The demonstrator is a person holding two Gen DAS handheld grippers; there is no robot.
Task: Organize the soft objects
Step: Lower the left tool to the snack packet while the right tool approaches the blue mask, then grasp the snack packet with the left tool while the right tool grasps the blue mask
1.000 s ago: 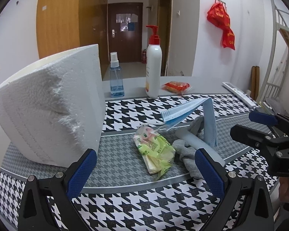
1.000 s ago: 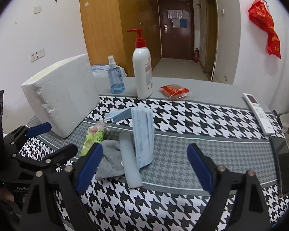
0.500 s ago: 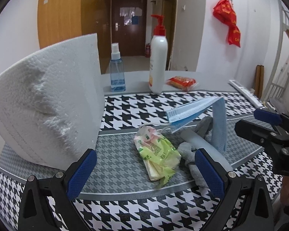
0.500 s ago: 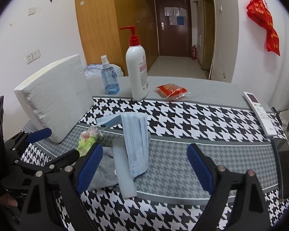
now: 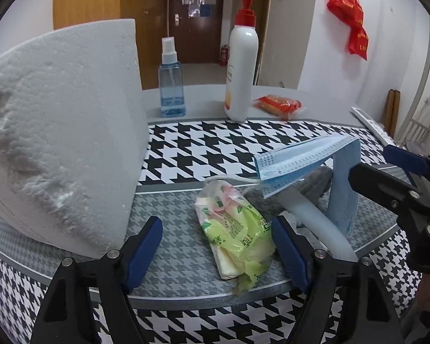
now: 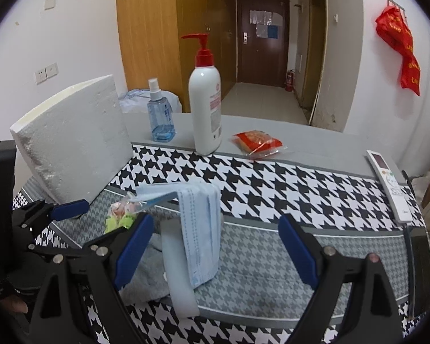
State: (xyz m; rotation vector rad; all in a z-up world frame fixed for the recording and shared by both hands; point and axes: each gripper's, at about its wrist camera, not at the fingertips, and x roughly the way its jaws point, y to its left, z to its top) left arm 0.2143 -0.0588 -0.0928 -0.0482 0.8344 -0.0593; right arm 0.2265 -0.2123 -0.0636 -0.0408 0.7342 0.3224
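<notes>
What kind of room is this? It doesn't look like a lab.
Probably a dormitory or small flat: a metal bunk-bed frame stands by the wall, wooden wardrobes line a short hallway to an entrance door, and an air-conditioner remote lies on the table.

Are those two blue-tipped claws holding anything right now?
No. The left gripper, jaws just narrowing, straddles the green tissue pack without pinching; the right gripper is open, empty.

Even indoor light, soft shadows; sharp focus; strong fisheye bending, dark vignette at corners.
</notes>
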